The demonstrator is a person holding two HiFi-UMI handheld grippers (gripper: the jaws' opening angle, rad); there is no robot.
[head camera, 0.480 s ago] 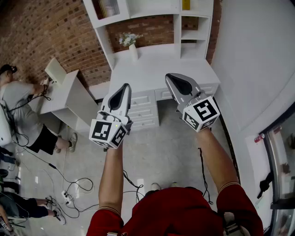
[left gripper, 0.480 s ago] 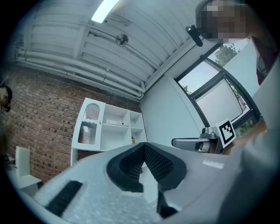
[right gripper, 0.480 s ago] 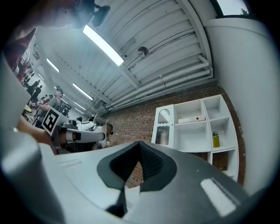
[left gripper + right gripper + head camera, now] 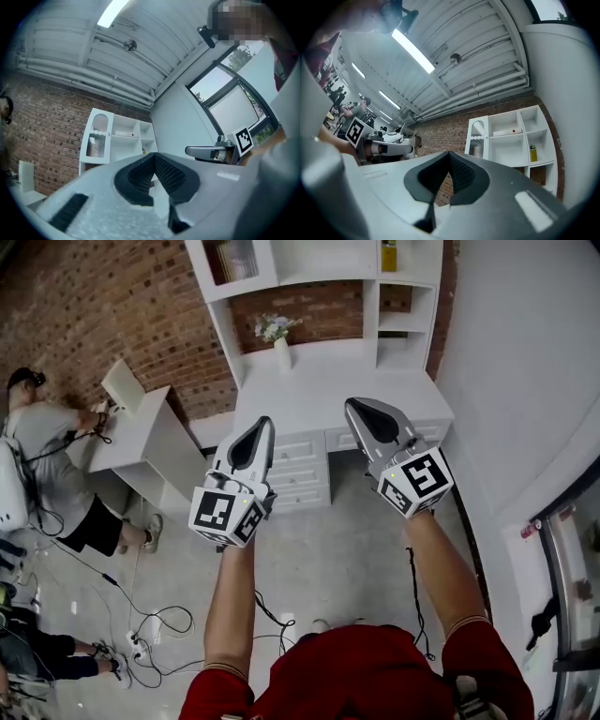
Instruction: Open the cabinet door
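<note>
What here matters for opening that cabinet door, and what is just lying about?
For the job:
cabinet door, closed
left gripper, shut and empty
right gripper, shut and empty

Just lying about:
vase of flowers
yellow bottle
desk drawers
floor cables

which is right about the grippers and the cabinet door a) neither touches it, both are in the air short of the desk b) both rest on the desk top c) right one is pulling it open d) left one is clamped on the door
a: the left gripper and right gripper are held in the air in front of the desk, jaws together on nothing, and the cabinet door stands closed well ahead of them.
</note>
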